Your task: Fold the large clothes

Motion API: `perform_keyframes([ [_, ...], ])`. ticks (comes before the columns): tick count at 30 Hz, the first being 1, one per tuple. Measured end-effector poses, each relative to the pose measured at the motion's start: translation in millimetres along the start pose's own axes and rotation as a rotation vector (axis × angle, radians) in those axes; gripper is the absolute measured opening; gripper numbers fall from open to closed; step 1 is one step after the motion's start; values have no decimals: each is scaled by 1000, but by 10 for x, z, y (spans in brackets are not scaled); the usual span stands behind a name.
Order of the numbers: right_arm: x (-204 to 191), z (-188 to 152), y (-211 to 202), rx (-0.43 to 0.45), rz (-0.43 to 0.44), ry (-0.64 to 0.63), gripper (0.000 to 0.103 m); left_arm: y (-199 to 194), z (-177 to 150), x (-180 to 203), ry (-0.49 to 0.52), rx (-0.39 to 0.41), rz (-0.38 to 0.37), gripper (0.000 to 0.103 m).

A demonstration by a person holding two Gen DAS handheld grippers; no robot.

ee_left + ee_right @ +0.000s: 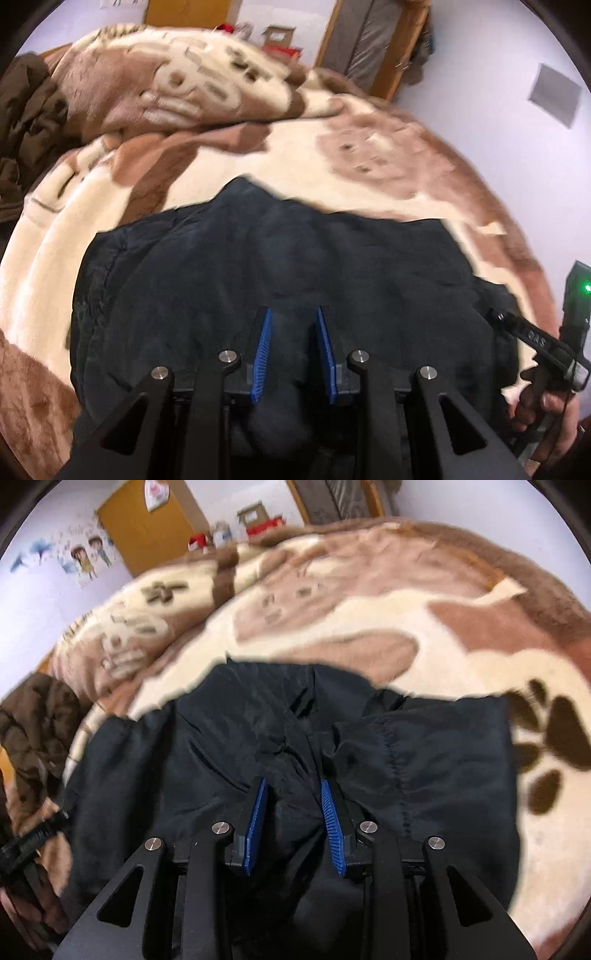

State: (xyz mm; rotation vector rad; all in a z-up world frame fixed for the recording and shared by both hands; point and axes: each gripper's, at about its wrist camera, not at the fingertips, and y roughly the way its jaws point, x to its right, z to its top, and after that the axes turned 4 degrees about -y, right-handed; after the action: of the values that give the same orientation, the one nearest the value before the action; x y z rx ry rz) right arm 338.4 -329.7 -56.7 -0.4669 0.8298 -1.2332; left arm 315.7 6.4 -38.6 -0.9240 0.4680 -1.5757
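A large dark navy garment [295, 266] lies spread on a cream and brown blanket [184, 177]. My left gripper [293, 314] is over its near edge, blue pads [263, 354] a little apart, with a bunched fold of the dark cloth between them. In the right wrist view the same garment [443, 757] shows a stitched seam and creases. My right gripper [293, 784] has its blue pads [332, 827] closed against a gathered ridge of the cloth. The right gripper's body [543, 347] shows at the right edge of the left wrist view.
A dark brown jacket [26, 122] lies crumpled at the blanket's left edge, also in the right wrist view [37, 720]. A wooden door [144, 524], toys [258, 517] and a wall [517, 55] stand beyond the bed.
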Motion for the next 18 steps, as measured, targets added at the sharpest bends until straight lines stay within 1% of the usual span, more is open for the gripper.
perform_keyframes([
  [1,24,-31,-144,36,-9,4,32,-63,-36,75,13,8,-25,26],
  [3,89,-102,-278,63,-28,19,32,-121,-140,281,49,4,-86,26],
  [4,146,-177,-273,45,-44,29,32,-86,-221,416,82,-15,-113,26],
  [5,203,-243,-194,-1,-59,35,32,-24,-293,533,117,-33,-121,27],
  [7,285,-331,-46,-71,-65,35,32,149,-412,706,161,-71,-99,31],
  [8,314,-365,-33,-75,-59,27,32,225,-452,756,164,-88,-90,35],
  [11,306,-369,-195,-65,-54,30,32,236,-457,807,163,-96,-66,35],
  [14,277,-391,-479,-28,-34,34,32,59,-443,796,157,-112,-80,35],
  [15,267,-393,-571,-14,-26,37,32,-35,-462,792,168,-105,-78,35],
  [18,207,-533,-1020,43,7,45,32,-392,-580,740,175,-72,-73,35],
])
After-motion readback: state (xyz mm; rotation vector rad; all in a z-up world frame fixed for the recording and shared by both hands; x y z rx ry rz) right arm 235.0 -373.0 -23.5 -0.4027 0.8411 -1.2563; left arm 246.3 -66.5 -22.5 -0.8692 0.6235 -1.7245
